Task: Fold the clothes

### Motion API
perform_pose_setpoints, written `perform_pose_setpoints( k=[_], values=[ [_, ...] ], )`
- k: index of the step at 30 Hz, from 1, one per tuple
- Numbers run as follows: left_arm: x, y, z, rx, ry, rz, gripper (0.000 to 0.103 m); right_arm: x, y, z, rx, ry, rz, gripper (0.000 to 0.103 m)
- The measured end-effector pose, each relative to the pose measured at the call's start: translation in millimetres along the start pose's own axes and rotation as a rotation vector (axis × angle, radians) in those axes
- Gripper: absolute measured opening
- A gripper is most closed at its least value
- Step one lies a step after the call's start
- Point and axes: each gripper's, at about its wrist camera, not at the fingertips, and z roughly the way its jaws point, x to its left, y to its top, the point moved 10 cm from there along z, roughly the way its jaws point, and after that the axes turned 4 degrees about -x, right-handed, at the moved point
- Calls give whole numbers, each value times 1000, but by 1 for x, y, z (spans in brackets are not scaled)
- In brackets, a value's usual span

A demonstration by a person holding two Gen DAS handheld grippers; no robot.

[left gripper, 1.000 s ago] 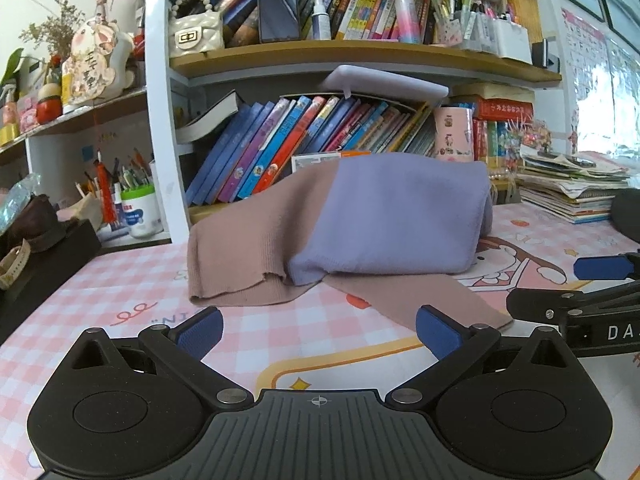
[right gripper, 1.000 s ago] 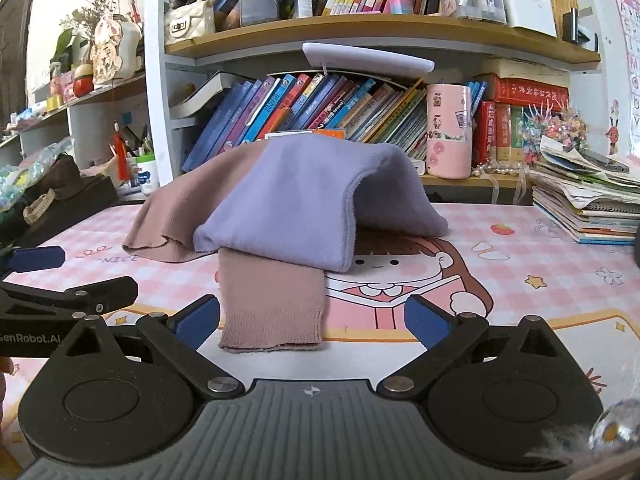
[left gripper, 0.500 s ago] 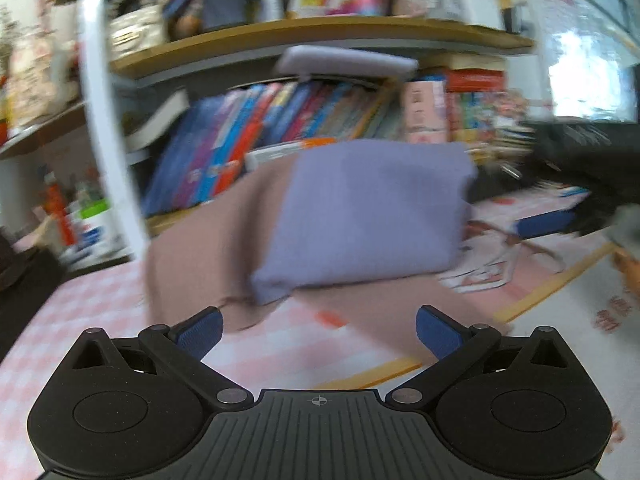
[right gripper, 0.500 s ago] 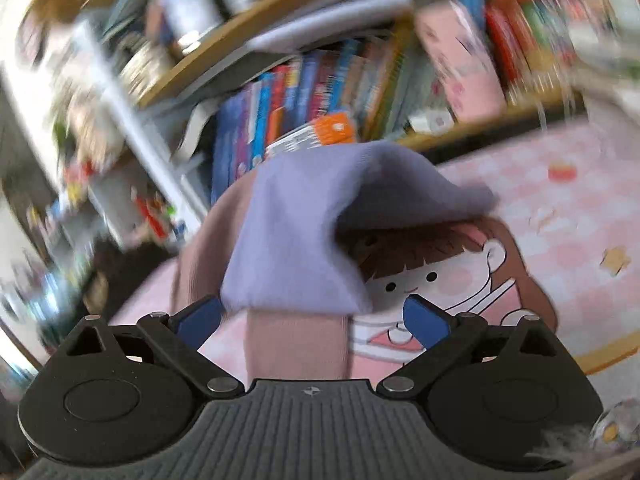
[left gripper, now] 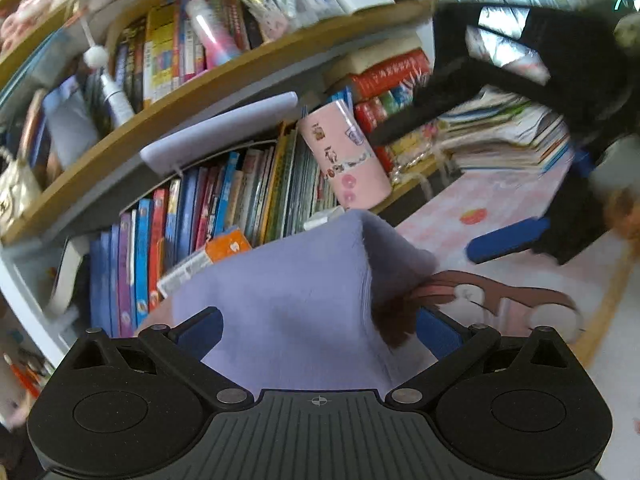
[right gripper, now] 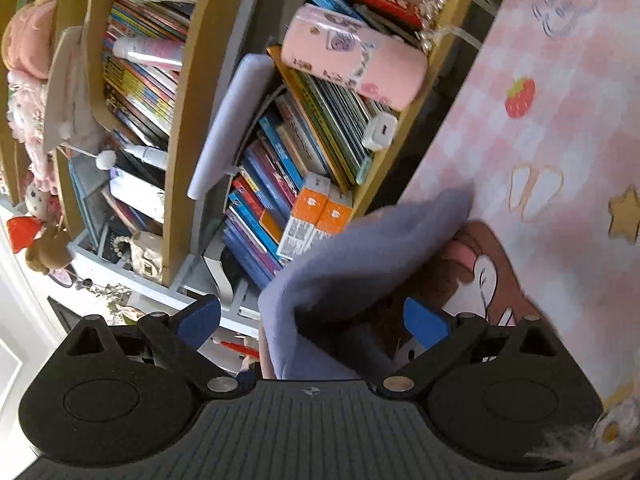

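Observation:
A lavender garment (left gripper: 296,292) is heaped on the pink checked mat (left gripper: 448,216) in front of the bookshelf. My left gripper (left gripper: 318,332) is open and tilted, and the lavender cloth's raised fold lies between its blue fingers (left gripper: 200,330). In the right wrist view the same lavender garment (right gripper: 360,264) fills the gap of my right gripper (right gripper: 312,322), which is open and rolled far to one side. One blue pad (left gripper: 508,240) of that right gripper shows at the cloth's right end. The mauve garment underneath is almost wholly hidden.
A bookshelf (left gripper: 240,200) packed with books stands right behind the cloth. A pink patterned cup (left gripper: 344,160) sits on its lower ledge. A stack of books and papers (left gripper: 508,140) lies at the right. The mat (right gripper: 560,120) shows a cartoon girl print.
Both grippers have moved forward and up to the lavender garment and have rolled sideways. The cloth now sits between each pair of open fingers. The mauve garment has dropped out of view.

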Motion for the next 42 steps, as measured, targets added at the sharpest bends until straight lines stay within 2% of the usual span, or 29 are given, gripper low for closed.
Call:
perform_pose_setpoints(
  k=[2, 3, 4, 8, 9, 11, 13, 15, 20, 24, 30, 33, 36, 38, 39, 40, 41, 42],
  values=[
    [3, -2, 14, 15, 35, 9, 94, -4, -1, 2, 11, -1, 4, 100],
    [9, -5, 17, 25, 56, -6, 84, -6, -3, 4, 22, -2, 7, 100],
    [15, -8, 19, 33, 73, -22, 79, -5, -7, 6, 35, -7, -6, 100],
    [32, -23, 20, 55, 70, -79, 77, -2, -20, 17, 81, -23, -69, 100],
    [35, -25, 18, 53, 63, -84, 73, -1, -23, 19, 87, -21, -80, 100],
    [40, -29, 15, 49, 41, -110, 57, 1, -27, 24, 96, -16, -83, 100],
    [46, -32, 14, 49, 3, -167, 23, 0, -32, 31, 107, -17, -50, 100],
    [54, -34, 8, 41, -20, -210, 11, -1, -39, 38, 120, -32, -11, 100],
    [71, -38, -16, 2, -43, -271, 9, 2, -56, 49, 126, -47, 50, 100],
    [84, -41, -52, -46, -84, -291, 8, 3, -73, 59, 126, -45, 146, 101],
    [97, -63, -95, -59, -72, -306, 7, -9, -84, 69, 93, -132, 213, 98],
    [109, -77, -114, -62, -63, -356, 7, -11, -83, 64, 68, -163, 216, 94],
    [115, -79, -138, -87, -58, -371, 7, -12, -92, 59, 75, -210, 191, 75],
    [116, -80, -152, -94, -54, -353, 7, -8, -101, 54, 95, -209, 181, 47],
    [117, -82, -159, -96, -51, -344, 7, -6, -105, 51, 106, -207, 175, 40],
    [120, -84, -165, -93, -53, -348, 7, -1, -106, 46, 97, -175, 168, 21],
    [122, -86, -171, -91, -57, -352, 7, 5, -105, 41, 84, -137, 159, 8],
    [122, -88, -176, -86, -71, -360, 7, 14, -102, 35, 67, -75, 172, 8]
  ],
)
